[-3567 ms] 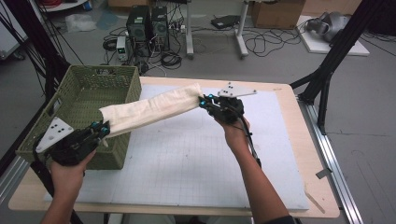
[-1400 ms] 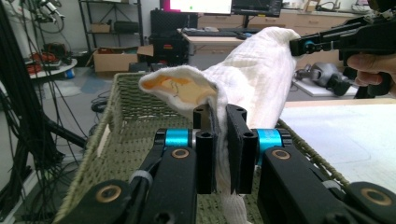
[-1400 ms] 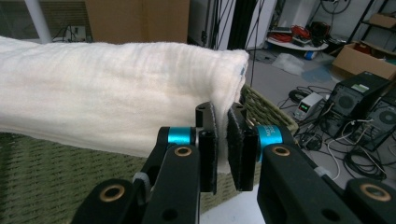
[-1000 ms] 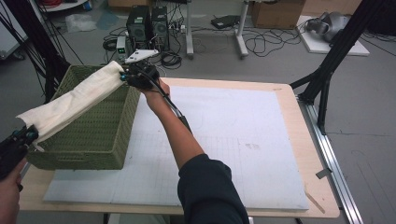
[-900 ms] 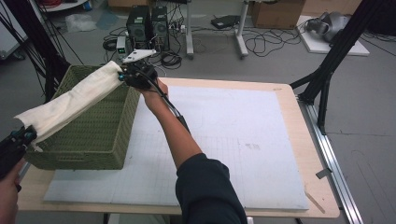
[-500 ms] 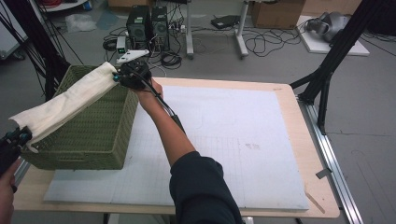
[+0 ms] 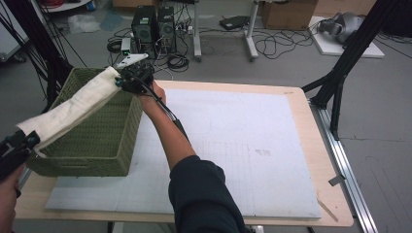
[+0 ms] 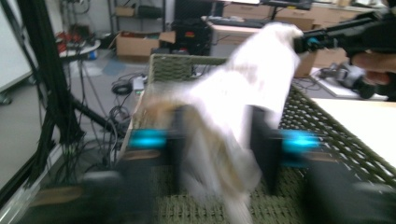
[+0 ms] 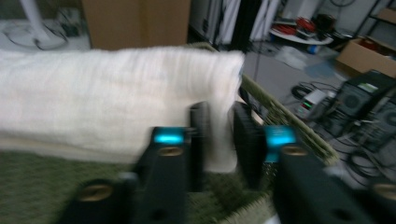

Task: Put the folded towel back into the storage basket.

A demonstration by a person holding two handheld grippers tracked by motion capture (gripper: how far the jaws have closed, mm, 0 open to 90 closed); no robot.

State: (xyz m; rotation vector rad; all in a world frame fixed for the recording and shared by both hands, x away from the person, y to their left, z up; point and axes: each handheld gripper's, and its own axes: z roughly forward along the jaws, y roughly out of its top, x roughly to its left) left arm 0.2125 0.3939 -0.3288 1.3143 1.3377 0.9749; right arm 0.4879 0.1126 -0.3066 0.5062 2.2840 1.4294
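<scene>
A long cream folded towel [image 7: 73, 109] hangs stretched over the green woven basket [image 7: 97, 145] at the table's left. My left gripper [image 7: 29, 141] is at its near end, by the basket's front left corner. Its jaws have just been opening; in the left gripper view [image 8: 219, 149] they stand wide with the blurred towel [image 8: 243, 88] loose between them. My right gripper [image 7: 120, 81] is at the far end, above the basket's far right corner. Its jaws [image 9: 219, 140] have also just been opening, and the towel's corner [image 9: 107, 98] hangs between them with a gap.
A white mat [image 7: 233, 145] covers the wooden table to the right of the basket. Black frame legs [image 7: 340, 73] stand at the right edge and far left. Computer towers [image 7: 155, 24] and cables lie on the floor behind the table.
The towel has gone from above the mat to above the basket. Over the last second the right gripper has slid a little left and down at the far rim; the left end stays put.
</scene>
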